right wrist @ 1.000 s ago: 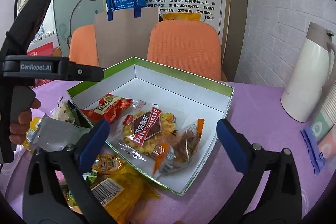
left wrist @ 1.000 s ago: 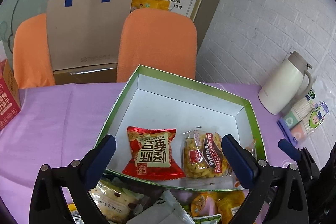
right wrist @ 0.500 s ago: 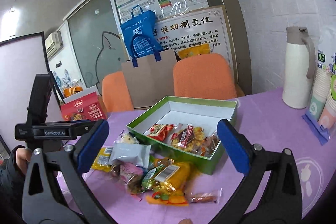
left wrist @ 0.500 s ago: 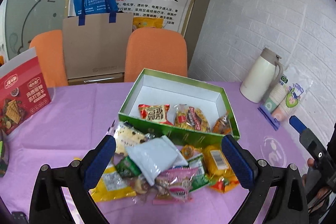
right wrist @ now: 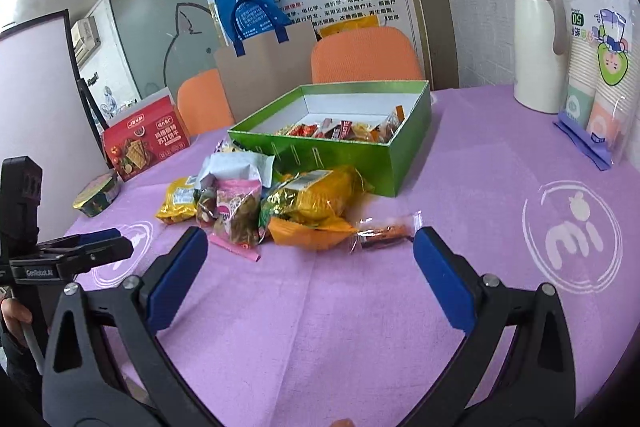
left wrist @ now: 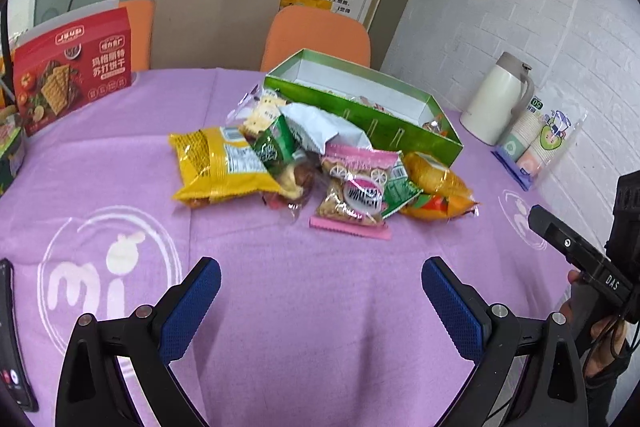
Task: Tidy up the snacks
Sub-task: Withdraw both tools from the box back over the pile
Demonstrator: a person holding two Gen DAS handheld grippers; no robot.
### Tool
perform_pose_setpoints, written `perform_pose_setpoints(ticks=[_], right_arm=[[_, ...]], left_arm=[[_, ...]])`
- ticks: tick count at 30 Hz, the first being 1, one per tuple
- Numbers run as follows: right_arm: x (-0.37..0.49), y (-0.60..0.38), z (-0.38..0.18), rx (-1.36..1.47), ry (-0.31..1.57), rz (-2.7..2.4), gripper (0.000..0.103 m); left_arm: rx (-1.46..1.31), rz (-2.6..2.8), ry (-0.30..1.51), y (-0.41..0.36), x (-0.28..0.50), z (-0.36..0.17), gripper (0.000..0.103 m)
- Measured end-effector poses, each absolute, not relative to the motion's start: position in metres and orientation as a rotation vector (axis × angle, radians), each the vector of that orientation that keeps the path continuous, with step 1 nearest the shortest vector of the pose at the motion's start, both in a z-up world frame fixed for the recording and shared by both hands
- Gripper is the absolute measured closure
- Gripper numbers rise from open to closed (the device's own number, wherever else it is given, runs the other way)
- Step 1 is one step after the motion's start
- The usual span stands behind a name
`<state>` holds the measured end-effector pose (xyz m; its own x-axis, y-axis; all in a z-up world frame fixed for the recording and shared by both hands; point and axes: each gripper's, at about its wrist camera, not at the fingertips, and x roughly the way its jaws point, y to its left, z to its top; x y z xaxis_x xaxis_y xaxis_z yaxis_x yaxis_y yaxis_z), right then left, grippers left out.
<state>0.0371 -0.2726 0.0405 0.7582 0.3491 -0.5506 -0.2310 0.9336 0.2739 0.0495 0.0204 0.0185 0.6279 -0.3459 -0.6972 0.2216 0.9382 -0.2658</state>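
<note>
Both the left gripper (left wrist: 320, 291) and right gripper (right wrist: 310, 253) hang spread and empty over the purple tablecloth (left wrist: 304, 307). Loose snack packets (left wrist: 320, 167) lie piled near the green box (right wrist: 360, 159)

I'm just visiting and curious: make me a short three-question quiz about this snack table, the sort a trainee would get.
1. True or false: the left gripper holds a snack.
2. Where does the green box sit relative to the snack pile: A in front, B behind, C underneath?
3. Fill in: the white jug stands beside a pack of paper ____.

Key: 1 false, both it and the right gripper are open and empty; 2 B; 3 cups.
</note>
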Motion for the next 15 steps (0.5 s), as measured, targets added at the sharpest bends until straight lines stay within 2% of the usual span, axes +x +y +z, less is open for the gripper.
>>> perform_pose_setpoints(ticks=[15], right_arm=[[0.124, -0.223, 0.026, 0.130, 0.767, 0.259, 0.001]], left_arm=[[-0.177, -0.314, 0.830, 0.038, 0.040, 0.009, 0.001]])
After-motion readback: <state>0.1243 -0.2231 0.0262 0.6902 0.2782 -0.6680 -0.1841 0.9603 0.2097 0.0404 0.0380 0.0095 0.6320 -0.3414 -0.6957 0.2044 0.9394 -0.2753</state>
